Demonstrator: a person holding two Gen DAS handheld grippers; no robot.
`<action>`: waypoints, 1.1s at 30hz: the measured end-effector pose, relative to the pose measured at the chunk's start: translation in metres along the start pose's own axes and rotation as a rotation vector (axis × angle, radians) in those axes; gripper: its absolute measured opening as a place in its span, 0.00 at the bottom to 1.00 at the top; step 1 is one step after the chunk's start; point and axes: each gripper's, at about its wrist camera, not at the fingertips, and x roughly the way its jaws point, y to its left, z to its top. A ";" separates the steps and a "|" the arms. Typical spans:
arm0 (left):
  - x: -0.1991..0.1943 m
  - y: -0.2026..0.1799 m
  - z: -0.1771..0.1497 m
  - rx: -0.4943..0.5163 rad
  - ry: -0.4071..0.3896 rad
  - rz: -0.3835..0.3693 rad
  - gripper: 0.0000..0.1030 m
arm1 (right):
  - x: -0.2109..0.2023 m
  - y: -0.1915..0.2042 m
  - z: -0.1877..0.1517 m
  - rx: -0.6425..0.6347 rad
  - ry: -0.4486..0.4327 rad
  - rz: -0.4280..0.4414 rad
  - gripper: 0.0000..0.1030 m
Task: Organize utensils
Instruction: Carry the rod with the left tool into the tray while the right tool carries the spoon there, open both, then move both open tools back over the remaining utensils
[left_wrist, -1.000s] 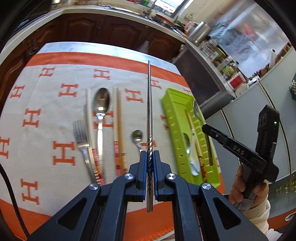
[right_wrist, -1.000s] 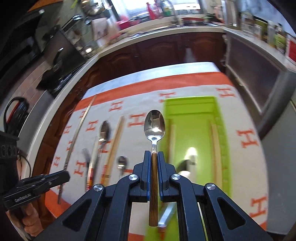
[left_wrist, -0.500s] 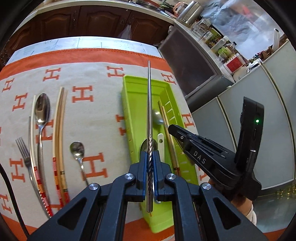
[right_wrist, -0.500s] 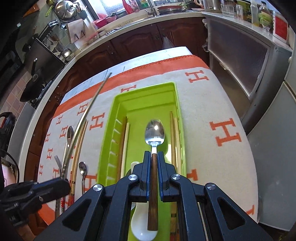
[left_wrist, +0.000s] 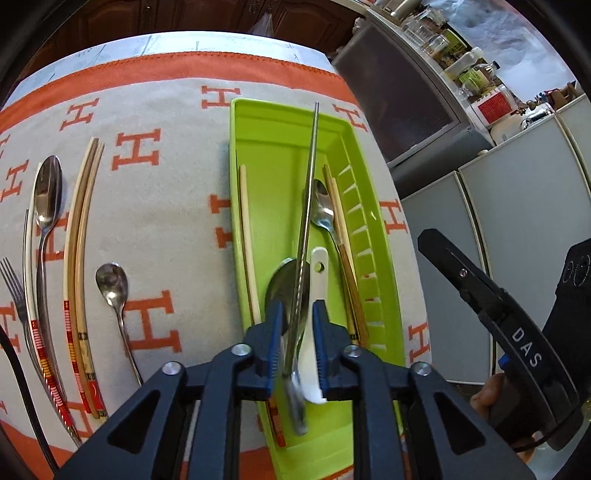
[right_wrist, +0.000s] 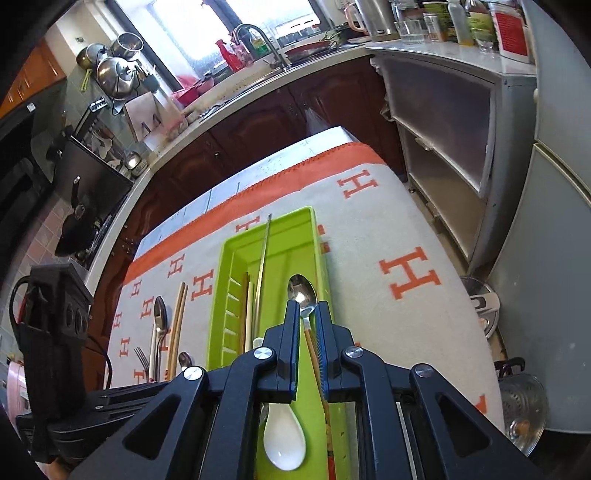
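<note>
A lime-green tray (left_wrist: 280, 122) (right_wrist: 236, 243) lies on the H-patterned cloth. My left gripper (left_wrist: 297, 341) is open above its near end; a metal chopstick (left_wrist: 310, 184) slants between the jaws, blurred at its near end, free of both pads. My right gripper (right_wrist: 306, 332) is open over the tray; the wooden-handled spoon (right_wrist: 302, 295) lies in the tray between its fingers. It also shows in the left wrist view (left_wrist: 323, 212). A white ceramic spoon (right_wrist: 283, 435) and chopsticks (left_wrist: 245, 221) lie in the tray.
Left of the tray on the cloth (left_wrist: 177, 177) lie a large spoon (left_wrist: 46, 192), a fork (left_wrist: 13, 284), a pair of chopsticks (left_wrist: 79, 240) and a small spoon (left_wrist: 112, 288). Cabinets (right_wrist: 443, 147) stand right of the table.
Both grippers have opened. The wooden-handled spoon now lies in the tray. The metal chopstick has come loose from the left jaws and tilts down over the tray.
</note>
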 end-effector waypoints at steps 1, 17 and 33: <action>-0.004 0.000 -0.004 0.007 -0.001 0.000 0.15 | -0.004 -0.001 -0.002 0.006 0.001 0.004 0.09; -0.074 0.042 -0.037 -0.018 -0.137 0.110 0.19 | 0.039 0.032 0.009 -0.055 0.080 0.026 0.09; -0.096 0.155 -0.062 -0.256 -0.167 0.232 0.21 | 0.110 0.046 0.014 -0.095 0.142 -0.089 0.07</action>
